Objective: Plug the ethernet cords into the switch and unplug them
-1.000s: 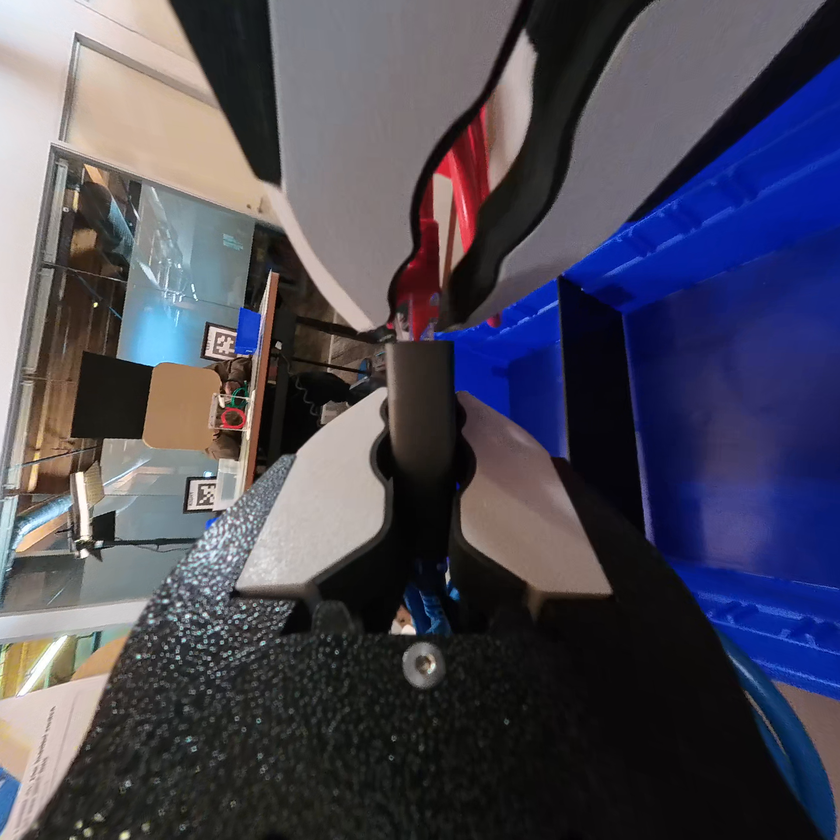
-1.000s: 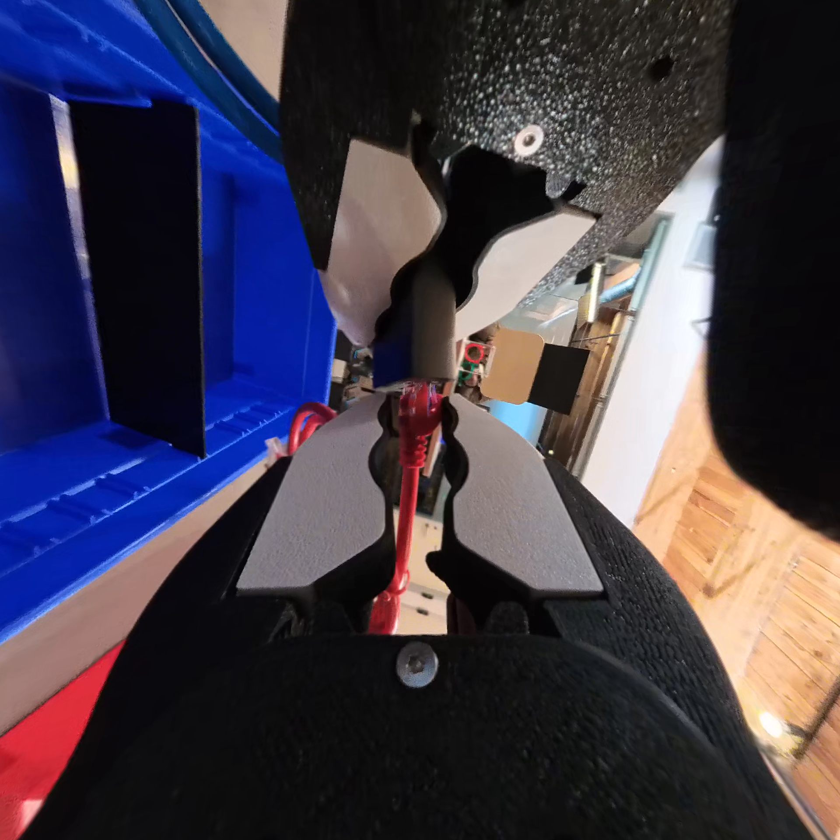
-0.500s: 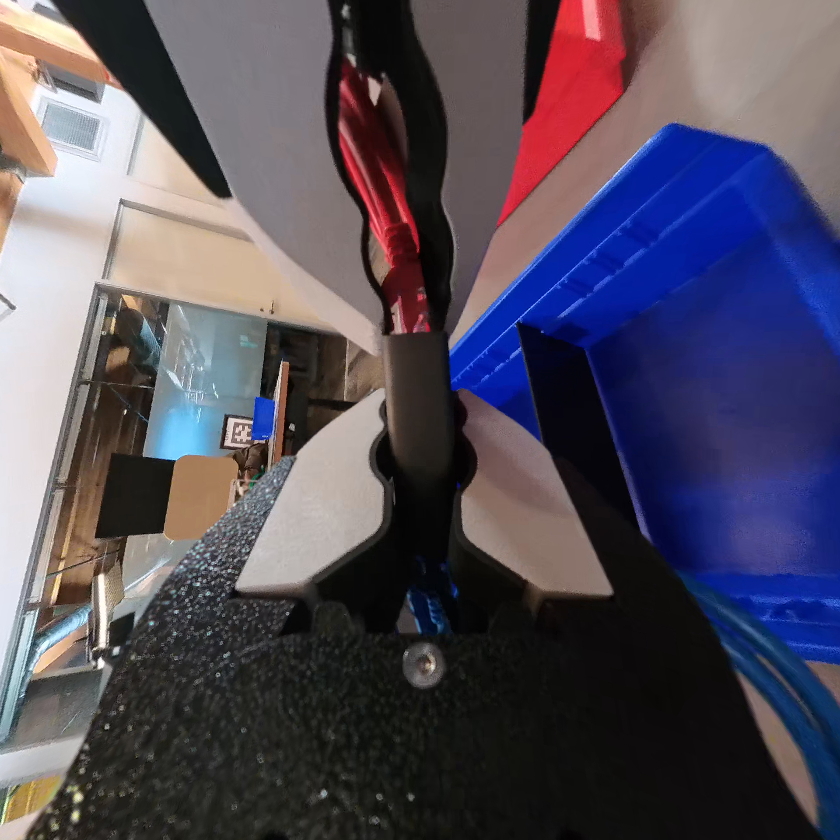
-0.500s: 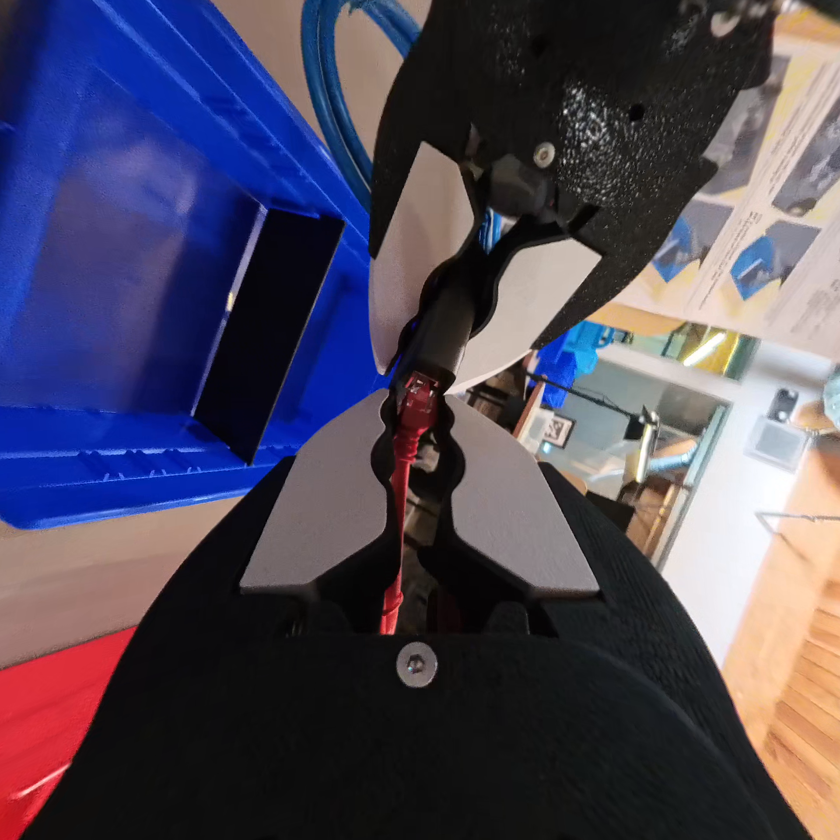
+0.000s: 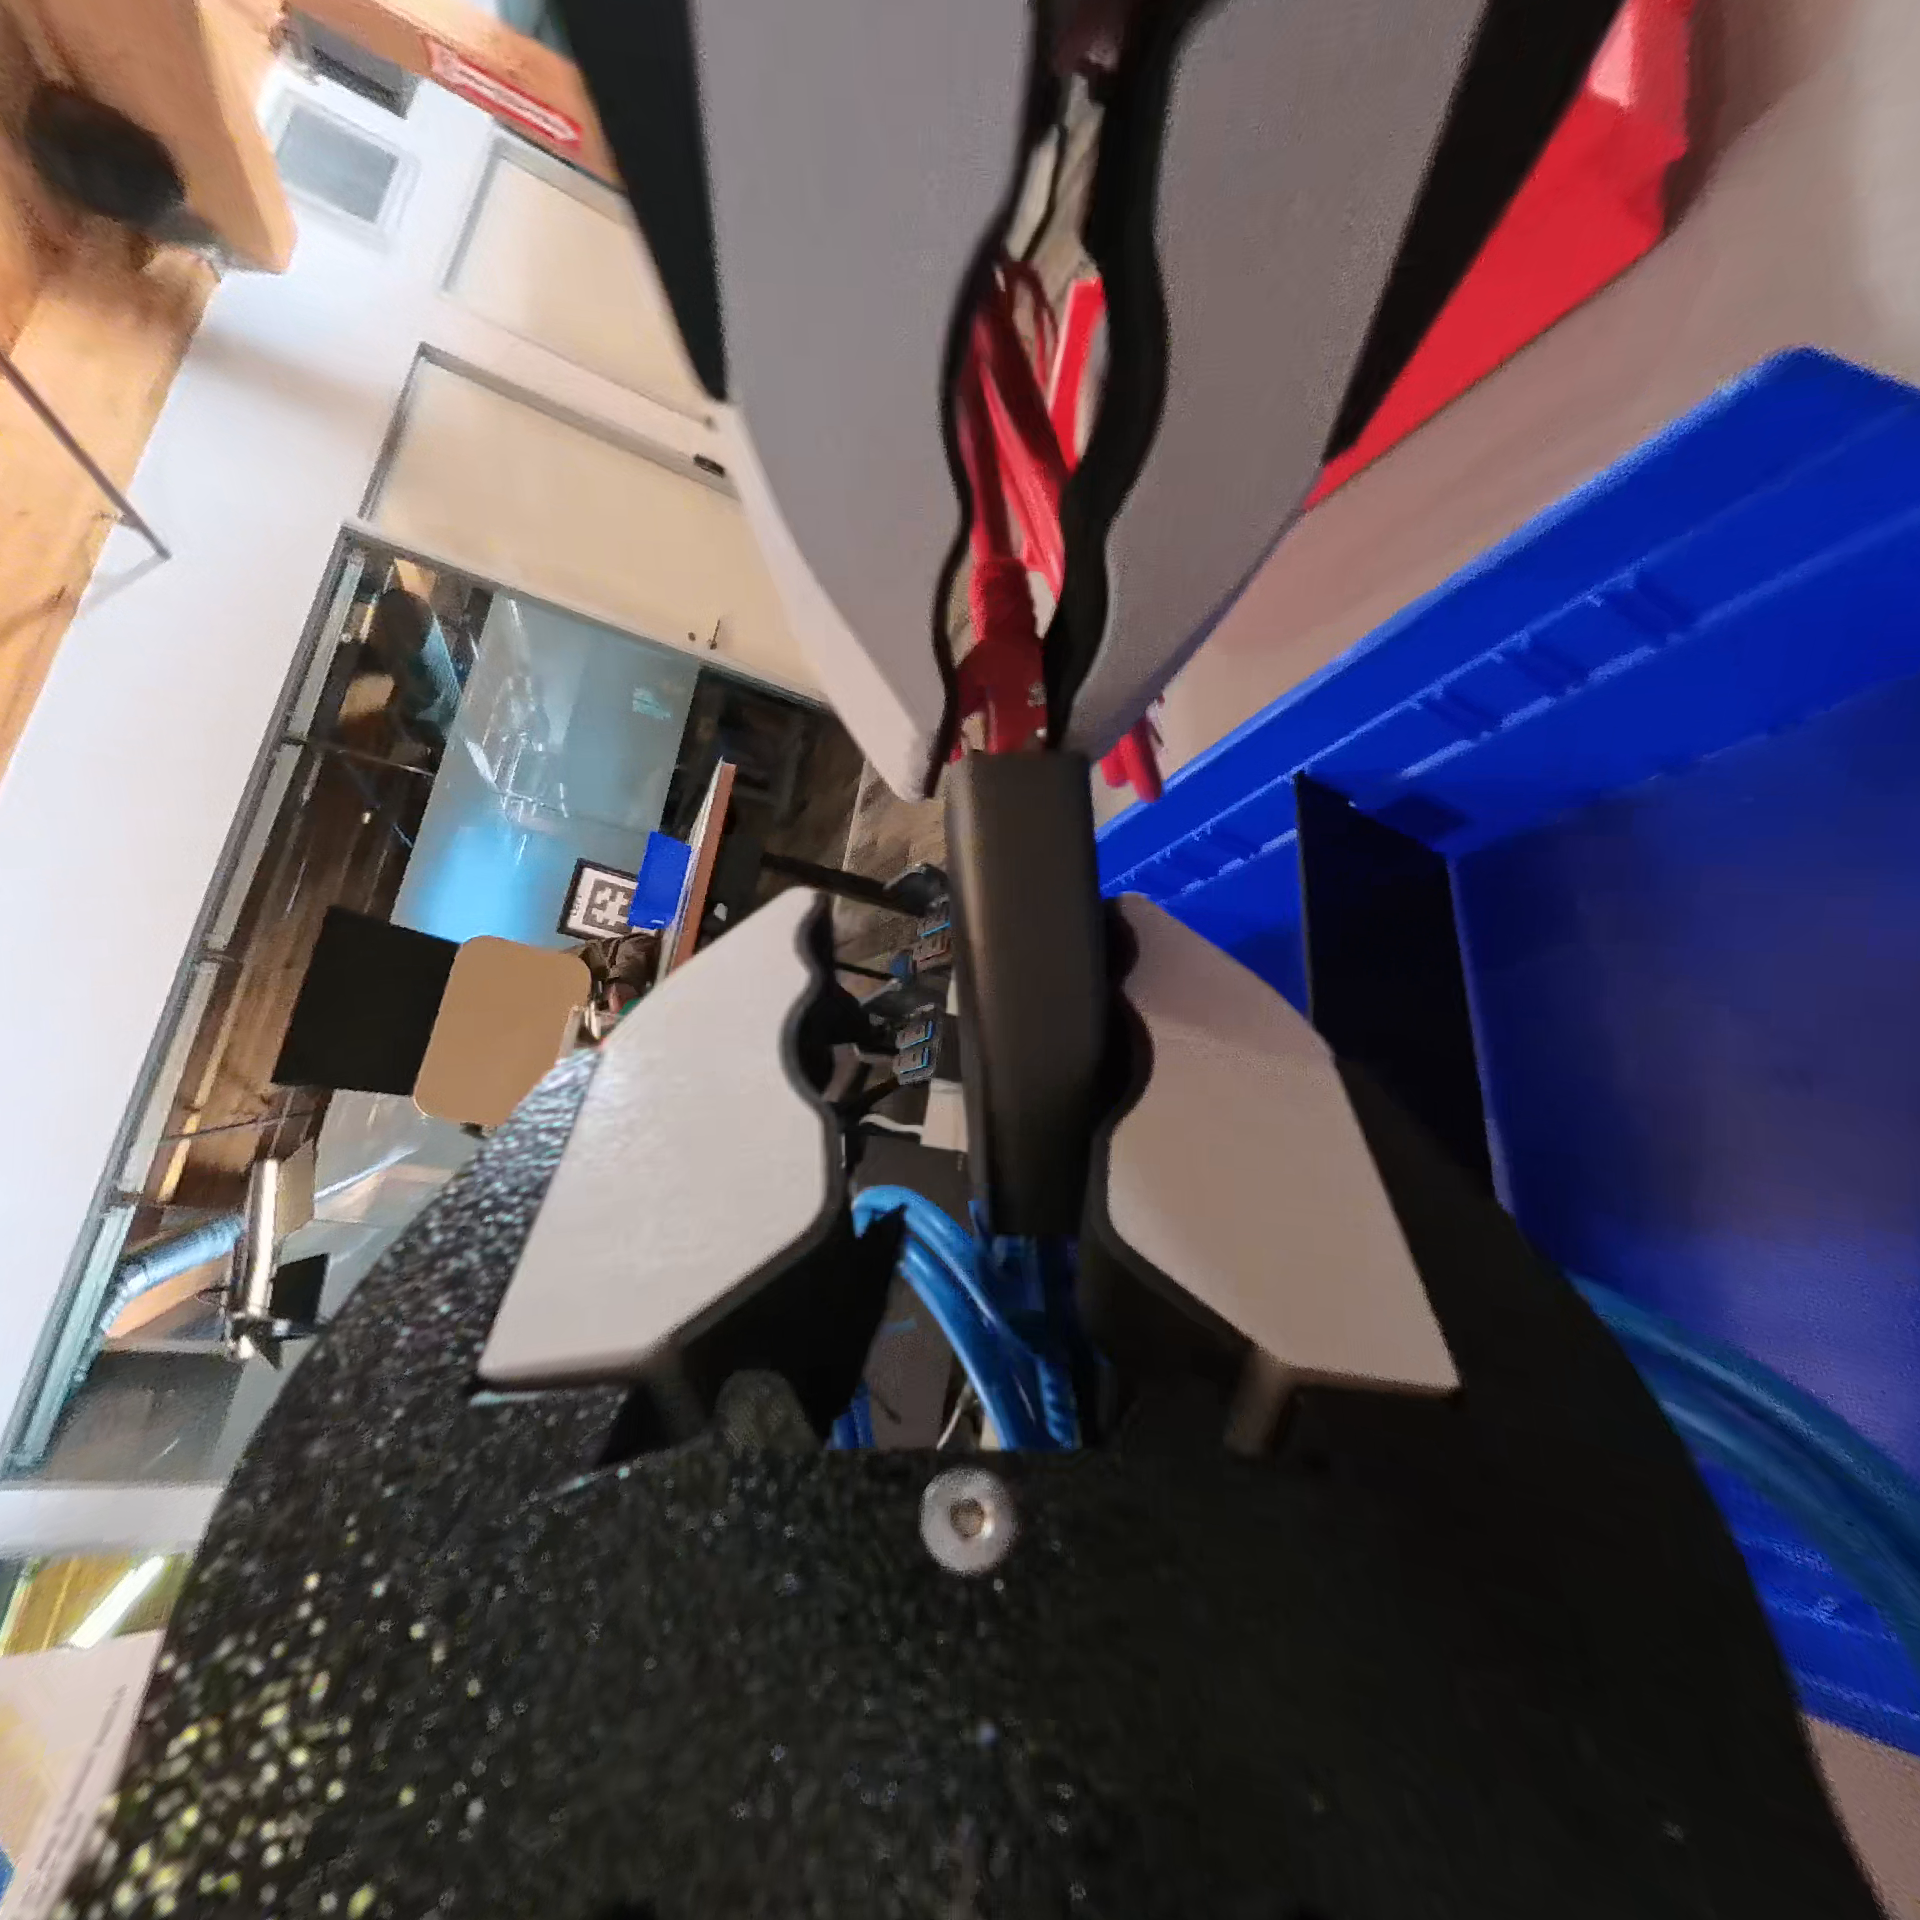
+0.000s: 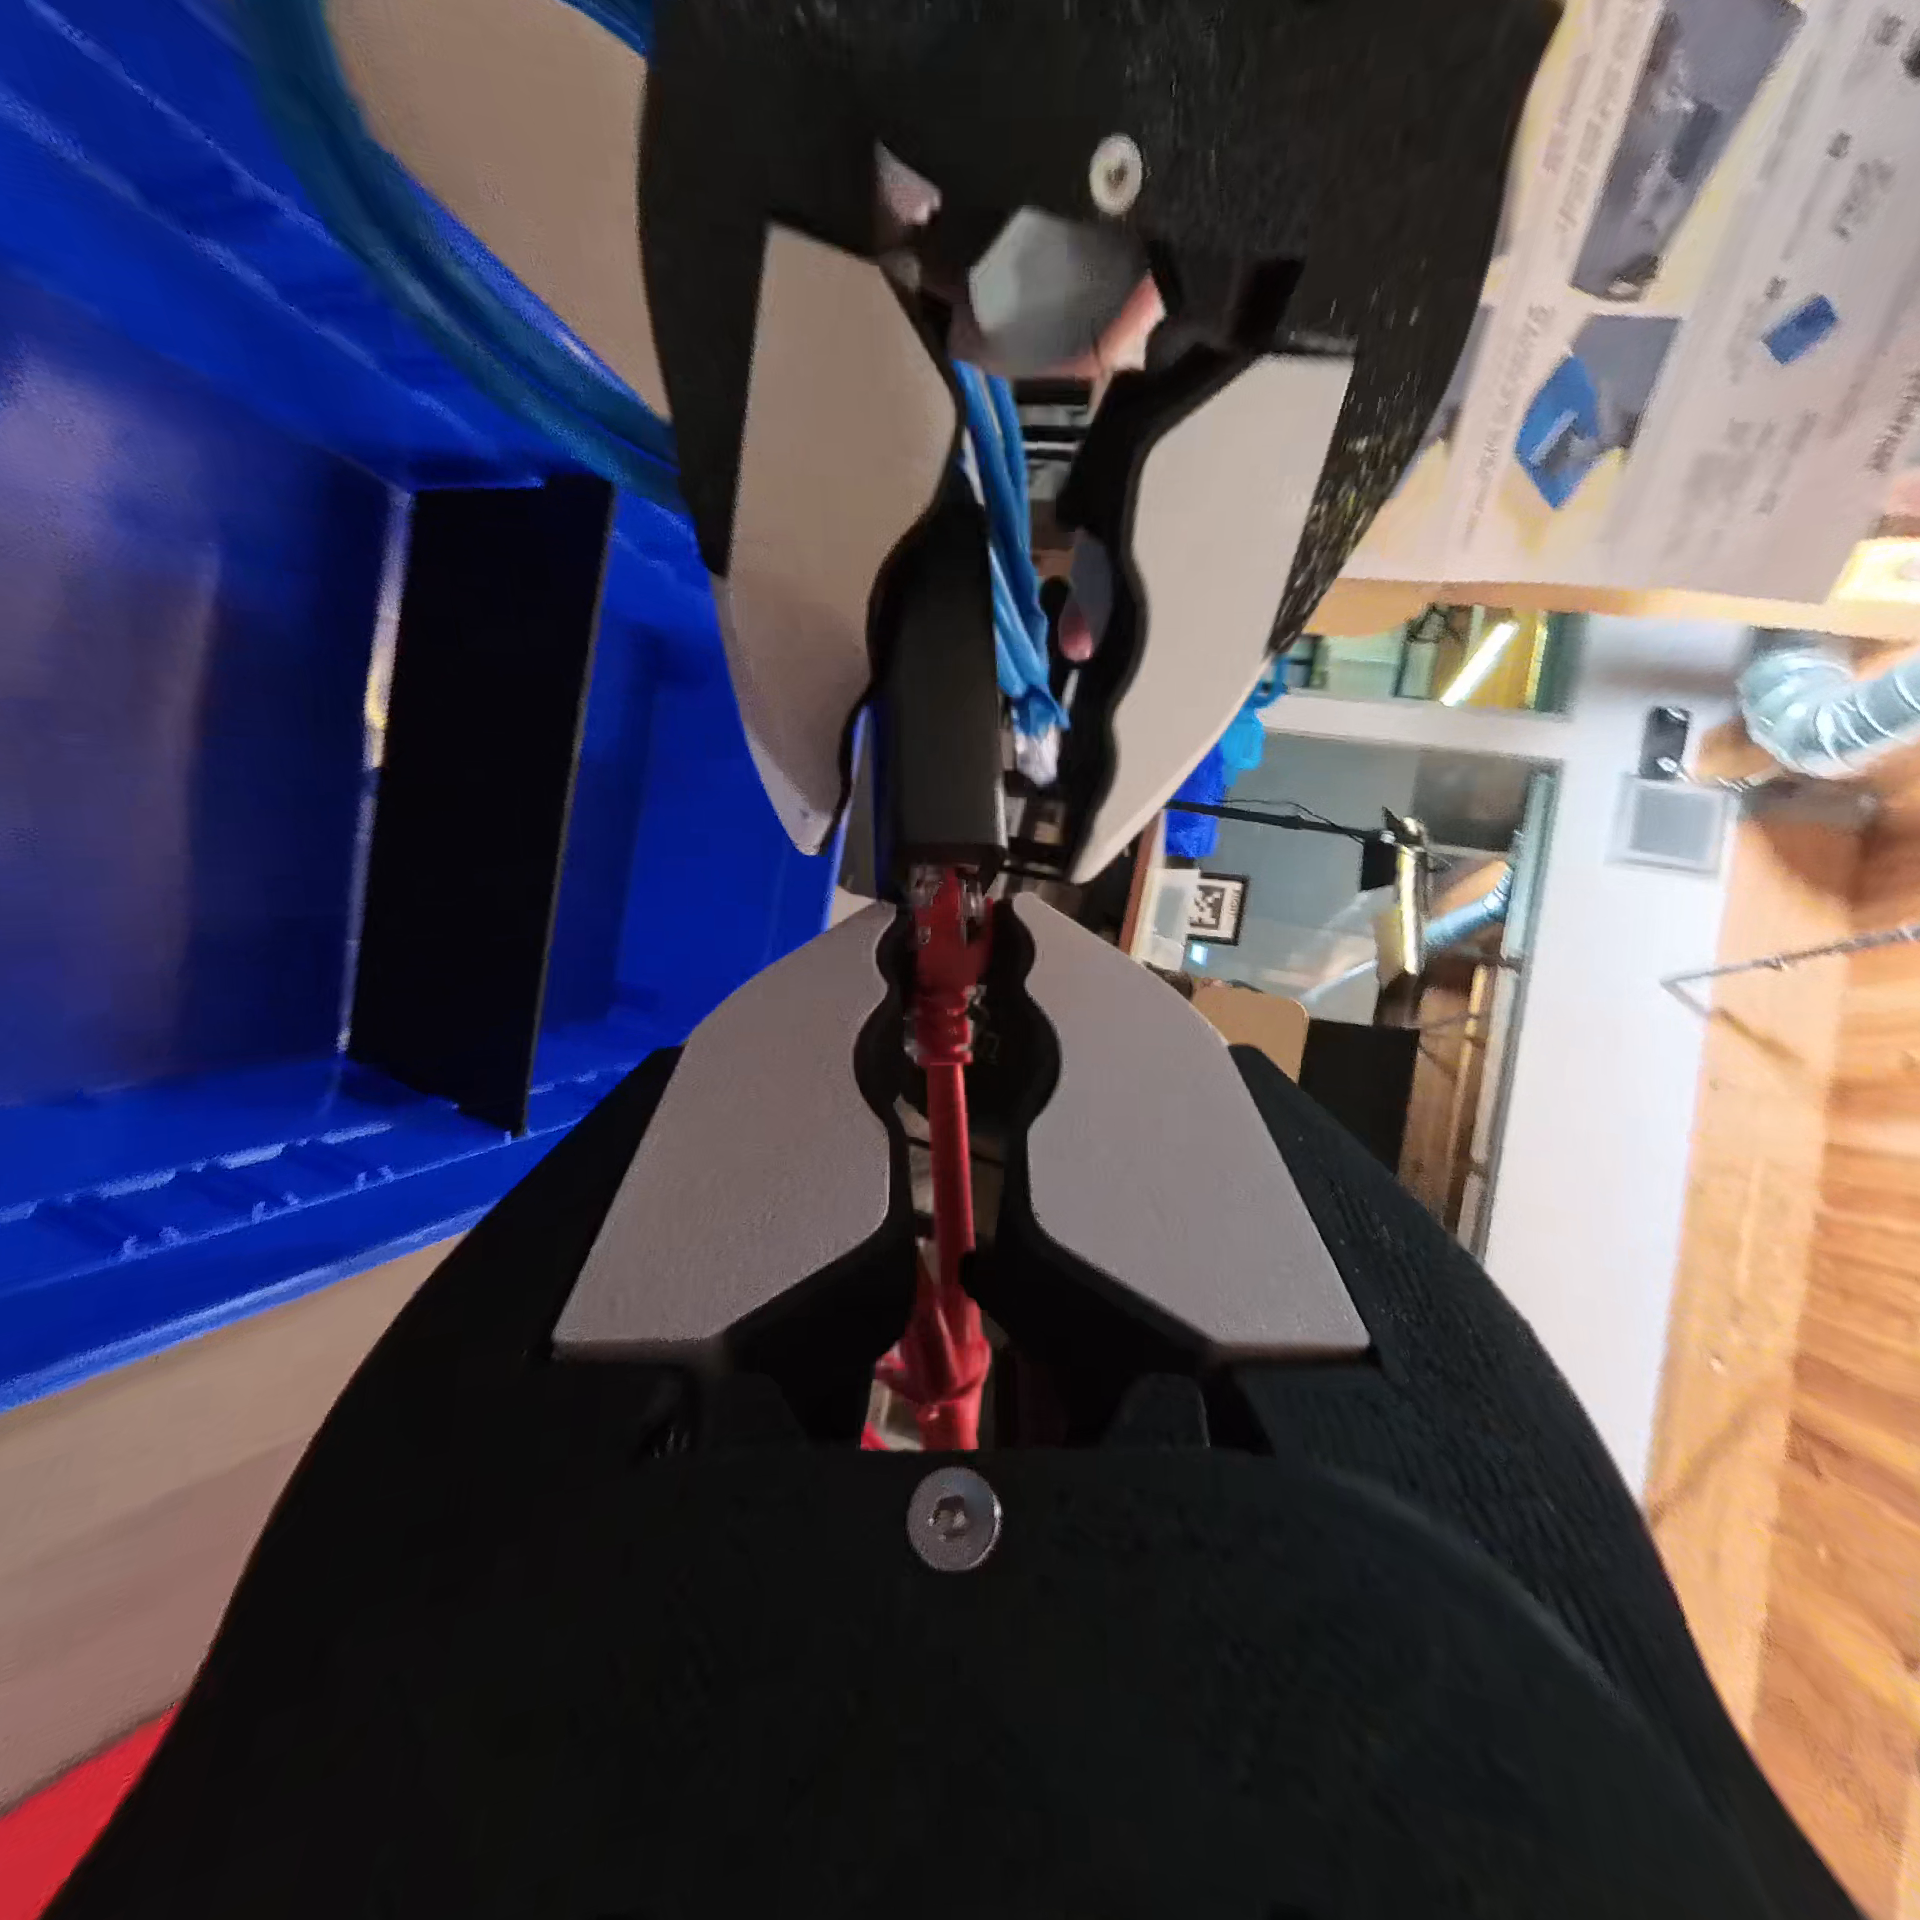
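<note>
Grippers face tip to tip mid-frame. Left gripper (image 5: 961, 997) released, fingers spread; black coupler (image 5: 1023, 987) leans on its right finger, blue cable (image 5: 966, 1309) trailing behind. Right gripper (image 6: 951, 914) clenched on red cable (image 6: 945, 1049), plug meeting the coupler end. Blue plastic bin (image 5: 1662, 935) at right holds a black divider (image 5: 1371, 935); other contents unclear. Red bin (image 5: 1558, 187) upper right.

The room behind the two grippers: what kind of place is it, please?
Probably a workshop or lab: a blue storage bin on the table, a printed square marker on the far wall, exposed ducting, and instruction sheets.
</note>
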The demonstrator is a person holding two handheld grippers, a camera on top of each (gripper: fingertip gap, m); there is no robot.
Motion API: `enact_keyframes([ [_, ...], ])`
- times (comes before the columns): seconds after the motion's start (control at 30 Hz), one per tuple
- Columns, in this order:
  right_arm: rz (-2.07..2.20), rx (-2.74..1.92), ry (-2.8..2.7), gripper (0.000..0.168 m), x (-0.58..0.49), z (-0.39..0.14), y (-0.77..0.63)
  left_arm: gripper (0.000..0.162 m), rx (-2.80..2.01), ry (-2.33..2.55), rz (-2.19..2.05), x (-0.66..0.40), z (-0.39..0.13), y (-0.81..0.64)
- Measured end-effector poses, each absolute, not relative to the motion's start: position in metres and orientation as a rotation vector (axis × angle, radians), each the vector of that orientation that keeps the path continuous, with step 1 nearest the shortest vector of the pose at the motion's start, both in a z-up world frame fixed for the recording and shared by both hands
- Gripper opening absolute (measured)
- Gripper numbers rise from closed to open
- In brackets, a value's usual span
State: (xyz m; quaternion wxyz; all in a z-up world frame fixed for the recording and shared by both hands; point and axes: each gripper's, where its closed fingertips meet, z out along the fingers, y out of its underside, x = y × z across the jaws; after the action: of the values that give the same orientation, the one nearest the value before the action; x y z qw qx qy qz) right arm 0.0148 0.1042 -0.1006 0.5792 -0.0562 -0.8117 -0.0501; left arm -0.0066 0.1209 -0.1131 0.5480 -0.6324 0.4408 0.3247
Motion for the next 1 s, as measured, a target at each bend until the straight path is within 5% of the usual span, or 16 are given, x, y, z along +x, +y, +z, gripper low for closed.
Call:
enact_keyframes([
  [0.2,0.005,-0.176,-1.745,0.013,0.006,-0.092,0.102,0.098,-1.437,0.861,0.881,-0.021,-0.082,0.110],
  [0.6,0.077,-0.220,-1.585,0.014,-0.009,-0.078,0.120,0.100,-1.321,0.855,0.586,-0.027,-0.050,0.026],
  [0.87,0.441,-0.330,-1.458,0.013,0.004,-0.027,0.118,0.065,-1.065,0.247,0.315,-0.154,-0.044,-0.062],
  [1.0,0.608,-0.331,-1.424,0.013,0.006,-0.006,0.102,0.065,-1.110,0.150,0.147,-0.180,-0.083,-0.029],
])
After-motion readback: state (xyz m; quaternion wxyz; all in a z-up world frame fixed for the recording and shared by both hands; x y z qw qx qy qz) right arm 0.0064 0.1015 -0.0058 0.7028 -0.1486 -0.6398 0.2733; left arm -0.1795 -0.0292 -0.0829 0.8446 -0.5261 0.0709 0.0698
